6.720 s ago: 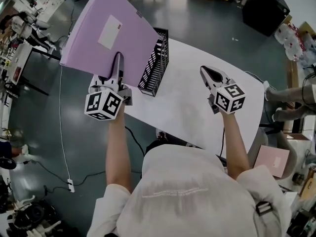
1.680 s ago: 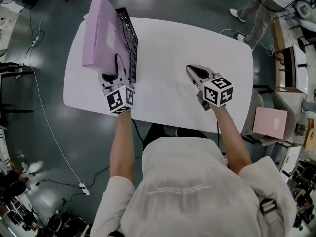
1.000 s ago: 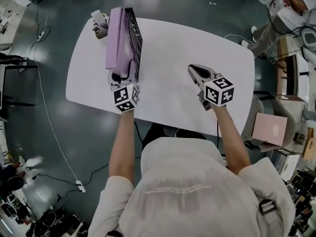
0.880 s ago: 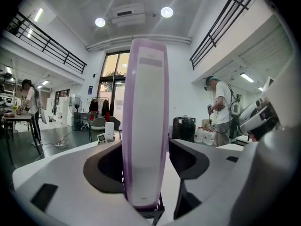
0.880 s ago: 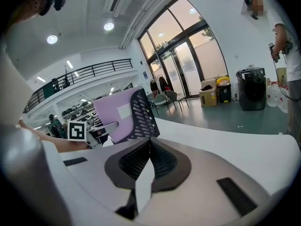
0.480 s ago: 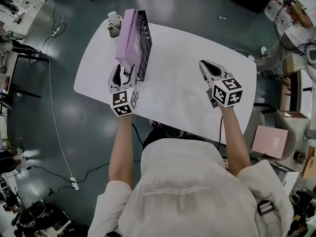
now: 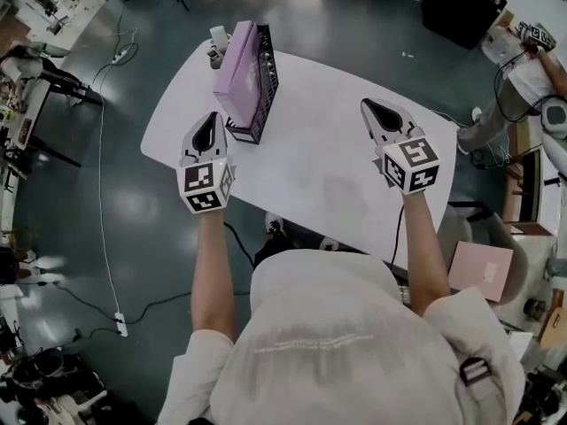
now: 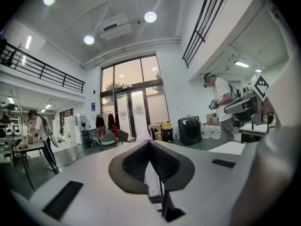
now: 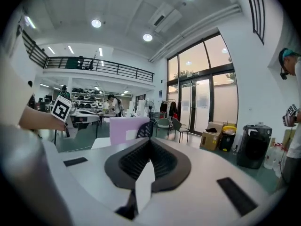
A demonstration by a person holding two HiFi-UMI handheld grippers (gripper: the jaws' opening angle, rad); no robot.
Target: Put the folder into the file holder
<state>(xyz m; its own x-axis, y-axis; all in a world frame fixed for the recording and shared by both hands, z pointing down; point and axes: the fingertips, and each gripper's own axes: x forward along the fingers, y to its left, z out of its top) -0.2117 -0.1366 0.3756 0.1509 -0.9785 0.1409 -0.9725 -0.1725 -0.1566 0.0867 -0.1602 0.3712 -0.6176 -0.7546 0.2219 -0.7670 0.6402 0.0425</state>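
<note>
The purple folder (image 7: pixel 241 71) stands upright in the black mesh file holder (image 7: pixel 266 91) at the far left of the white table (image 7: pixel 328 158). My left gripper (image 7: pixel 209 119) hovers just short of the holder's near end, apart from the folder. Its jaws are closing fully together with nothing between them. My right gripper (image 7: pixel 376 110) is shut and empty over the table's right side. In the right gripper view the folder (image 9: pixel 123 129) and the holder (image 9: pixel 145 128) show beyond the shut right gripper (image 9: pixel 150 141). The left gripper view looks past the shut left gripper (image 8: pixel 150 142) into the room.
A small white object (image 7: pixel 217 39) sits on the table's far left corner behind the holder. A pink box (image 7: pixel 483 270) lies on a seat at the right. A person (image 7: pixel 532 78) stands at the far right. A cable (image 7: pixel 99 193) runs across the floor on the left.
My left gripper has let go of the folder, drawn back toward me and shut its jaws. The folder stays standing in the holder. The right gripper has hardly moved.
</note>
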